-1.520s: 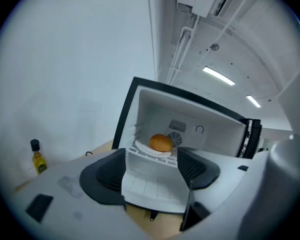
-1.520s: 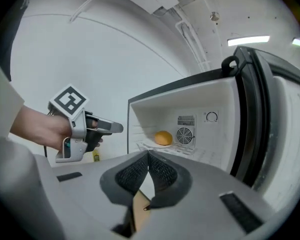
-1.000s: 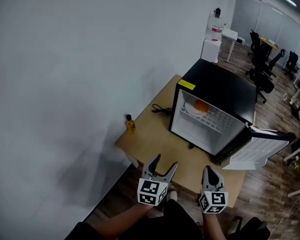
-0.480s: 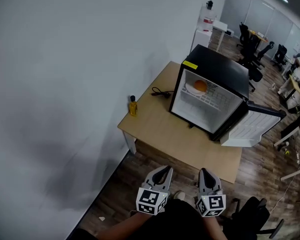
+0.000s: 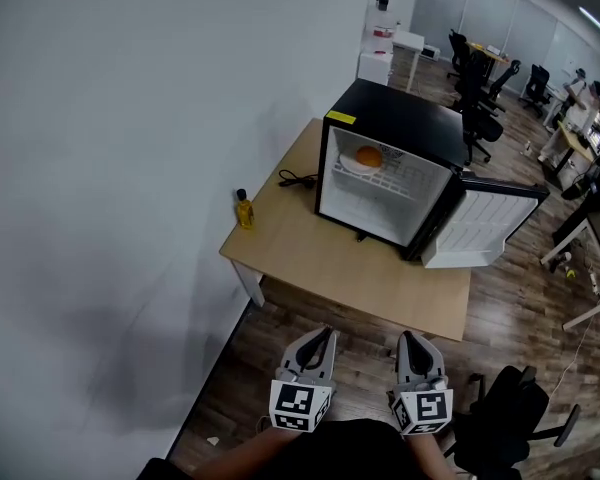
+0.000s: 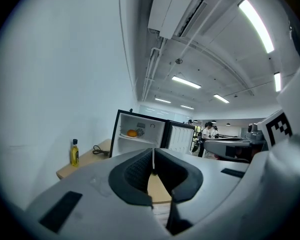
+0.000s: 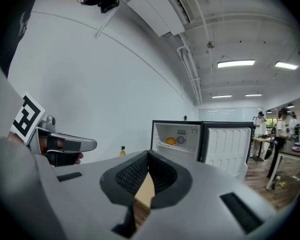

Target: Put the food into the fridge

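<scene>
Left gripper point(image 5: 325, 334) and right gripper point(image 5: 410, 338): jaws together, empty. The food point(image 5: 368, 155) sits high inside the open fridge point(image 5: 405, 128), far ahead; its door point(image 5: 483, 226) hangs right, nearer the right gripper.

Shut, empty L tongs point(image 6: 152, 170), fridge point(image 6: 140, 136) ahead

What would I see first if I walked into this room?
The little black fridge, standing on the wooden table with its door swung wide open. Inside, on the top shelf, some orange food sits on a white plate. Down in front, away from the table, the left gripper and right gripper are both shut and empty.
</scene>
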A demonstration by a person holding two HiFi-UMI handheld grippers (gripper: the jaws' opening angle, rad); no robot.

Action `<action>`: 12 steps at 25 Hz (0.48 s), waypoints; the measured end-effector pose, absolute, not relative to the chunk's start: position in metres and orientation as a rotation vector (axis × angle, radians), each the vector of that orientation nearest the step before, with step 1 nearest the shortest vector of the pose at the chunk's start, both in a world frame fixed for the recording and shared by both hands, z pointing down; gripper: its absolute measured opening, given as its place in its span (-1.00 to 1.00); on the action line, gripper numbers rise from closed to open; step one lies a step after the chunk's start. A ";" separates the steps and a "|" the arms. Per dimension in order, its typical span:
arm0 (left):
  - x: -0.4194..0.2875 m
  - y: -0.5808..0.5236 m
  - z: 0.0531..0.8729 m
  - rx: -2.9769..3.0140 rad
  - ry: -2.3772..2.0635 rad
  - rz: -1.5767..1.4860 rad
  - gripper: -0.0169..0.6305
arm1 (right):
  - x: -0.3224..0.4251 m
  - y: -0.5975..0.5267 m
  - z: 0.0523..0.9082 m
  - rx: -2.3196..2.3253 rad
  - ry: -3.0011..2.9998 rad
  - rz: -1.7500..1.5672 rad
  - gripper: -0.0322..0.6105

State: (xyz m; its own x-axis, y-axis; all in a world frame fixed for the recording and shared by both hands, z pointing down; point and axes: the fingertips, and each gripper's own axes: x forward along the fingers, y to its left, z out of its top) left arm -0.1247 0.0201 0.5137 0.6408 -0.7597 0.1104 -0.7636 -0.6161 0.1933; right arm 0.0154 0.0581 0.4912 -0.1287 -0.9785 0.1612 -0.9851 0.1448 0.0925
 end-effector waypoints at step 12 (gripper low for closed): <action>-0.069 0.064 0.499 2.715 -1.075 -0.059 -0.88 | 0.061 0.122 0.492 2.085 -2.135 0.119 -0.71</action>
State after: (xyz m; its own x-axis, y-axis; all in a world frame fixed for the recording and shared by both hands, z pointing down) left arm -0.0695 0.0636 0.4988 0.7316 -0.6803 0.0439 -0.6715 -0.7080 0.2186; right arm 0.0607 0.1225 0.4924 -0.0193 -0.9860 0.1654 -0.9983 0.0281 0.0509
